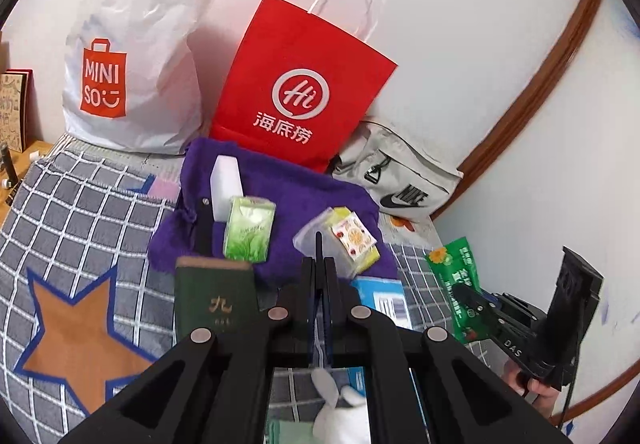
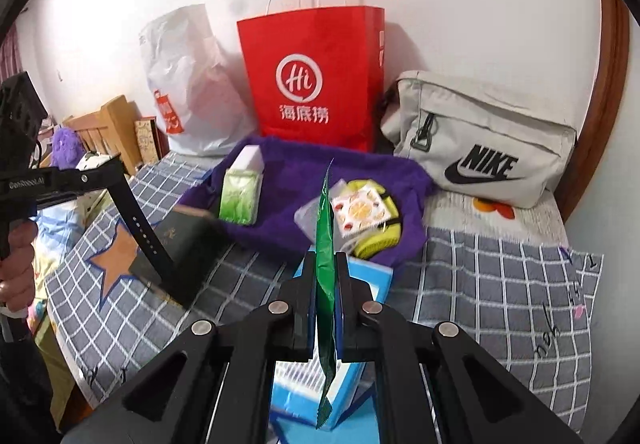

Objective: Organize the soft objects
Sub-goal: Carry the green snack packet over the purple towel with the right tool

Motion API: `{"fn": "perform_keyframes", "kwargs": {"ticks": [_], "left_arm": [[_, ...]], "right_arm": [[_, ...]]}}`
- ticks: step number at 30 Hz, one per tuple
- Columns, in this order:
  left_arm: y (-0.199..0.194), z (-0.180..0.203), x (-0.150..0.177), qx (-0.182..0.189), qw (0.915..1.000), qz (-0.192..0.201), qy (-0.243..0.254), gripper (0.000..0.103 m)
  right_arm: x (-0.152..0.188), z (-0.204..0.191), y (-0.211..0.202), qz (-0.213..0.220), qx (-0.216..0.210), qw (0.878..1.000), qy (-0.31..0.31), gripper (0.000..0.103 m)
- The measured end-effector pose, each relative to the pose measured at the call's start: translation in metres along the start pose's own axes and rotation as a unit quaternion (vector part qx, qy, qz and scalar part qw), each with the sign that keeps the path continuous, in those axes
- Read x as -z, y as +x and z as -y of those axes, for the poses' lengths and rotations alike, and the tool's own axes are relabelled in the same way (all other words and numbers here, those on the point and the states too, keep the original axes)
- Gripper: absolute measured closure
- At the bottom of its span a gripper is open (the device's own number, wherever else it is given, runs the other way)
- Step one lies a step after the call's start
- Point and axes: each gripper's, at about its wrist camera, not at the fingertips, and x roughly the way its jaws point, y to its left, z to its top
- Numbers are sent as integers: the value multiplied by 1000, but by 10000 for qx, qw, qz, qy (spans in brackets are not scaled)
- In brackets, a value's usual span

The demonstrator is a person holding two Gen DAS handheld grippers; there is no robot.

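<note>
A purple towel (image 1: 288, 188) lies spread on the checked bed cover, also in the right wrist view (image 2: 280, 212). On it lie a white sponge block (image 1: 226, 180), a green tissue pack (image 1: 250, 228) and a yellow sponge in clear wrap (image 1: 352, 240). My left gripper (image 1: 320, 268) is shut, its tips just before the towel's near edge; something white (image 1: 336, 404) hangs below the jaws. My right gripper (image 2: 325, 264) is shut on a green sachet (image 2: 326, 244), held upright above a blue box (image 2: 360, 284). The sachet also shows in the left wrist view (image 1: 454, 280).
A red paper bag (image 1: 300, 84), a white Miniso bag (image 1: 136, 56) and a grey Nike pouch (image 2: 480, 140) stand against the wall behind the towel. A dark green book (image 1: 216, 296) lies left of the left gripper. A wooden bed frame (image 2: 112, 124) is at the left.
</note>
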Motion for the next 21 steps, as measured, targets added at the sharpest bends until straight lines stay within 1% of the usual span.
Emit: {"fn": "perform_keyframes", "kwargs": {"ticks": [4,9,12,21], "left_arm": [[15,-3,-14,-23,10000,5,-51,99],[38,-10,-29,-53,9999,-80,-85,99],[52,-10,-36,-127,9998,-146,-15,99],[94,-9,-54,-79,9994,-348,15,99]], "right_arm": [[-18,6,12,66,1,10000,-21,96],[-38,17,34,76,1,10000,-12,96],[-46,23,49,29,-12,10000,-21,96],[-58,41,101,-288,-164,9994,96,96]]}}
